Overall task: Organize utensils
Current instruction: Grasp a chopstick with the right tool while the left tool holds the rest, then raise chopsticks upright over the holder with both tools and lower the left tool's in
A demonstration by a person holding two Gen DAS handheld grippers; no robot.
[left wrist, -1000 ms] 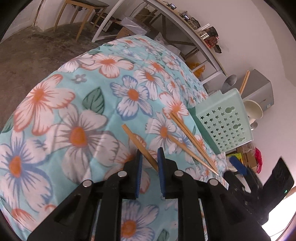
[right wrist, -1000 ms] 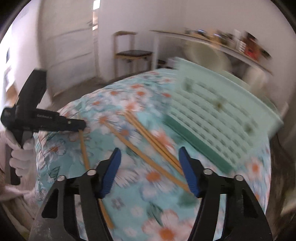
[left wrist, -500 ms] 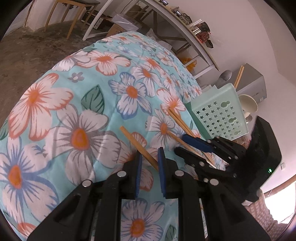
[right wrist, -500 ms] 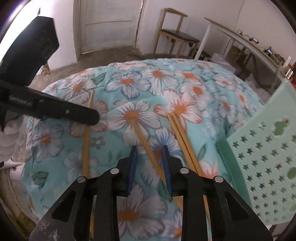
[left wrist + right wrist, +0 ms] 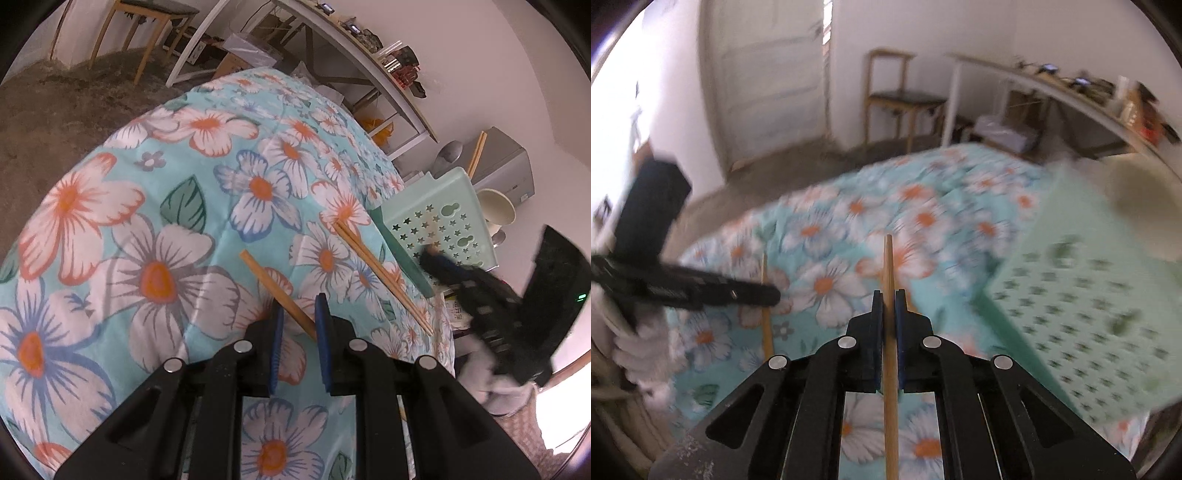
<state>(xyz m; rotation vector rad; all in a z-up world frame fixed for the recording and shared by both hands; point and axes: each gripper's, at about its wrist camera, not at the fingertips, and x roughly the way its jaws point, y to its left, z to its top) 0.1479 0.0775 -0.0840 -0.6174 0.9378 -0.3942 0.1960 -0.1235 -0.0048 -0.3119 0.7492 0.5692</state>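
My left gripper [image 5: 298,302] is low over the floral tablecloth [image 5: 147,221], shut on a wooden chopstick [image 5: 262,273] that crosses slantwise between its blue pads. My right gripper [image 5: 888,295] is shut on a second chopstick [image 5: 888,258], which sticks out straight ahead and hangs above the cloth. In the left wrist view the right gripper [image 5: 430,256] is blurred in front of the mint green star-holed basket [image 5: 443,221]. A pair of chopsticks [image 5: 380,269] lies side by side on the cloth beside the basket. In the right wrist view the left gripper [image 5: 768,295] is at the left with its chopstick [image 5: 767,332].
The basket [image 5: 1089,295] stands at the table's right edge, holding an upright chopstick [image 5: 478,151] and a grey spoon [image 5: 448,155]. A white cup [image 5: 495,206] is behind it. A wooden chair [image 5: 901,99] and a long shelf [image 5: 369,62] stand beyond the table.
My right gripper closed from wide open onto a chopstick on the cloth, then lifted it and swung it toward the basket. My left gripper kept still with its chopstick.
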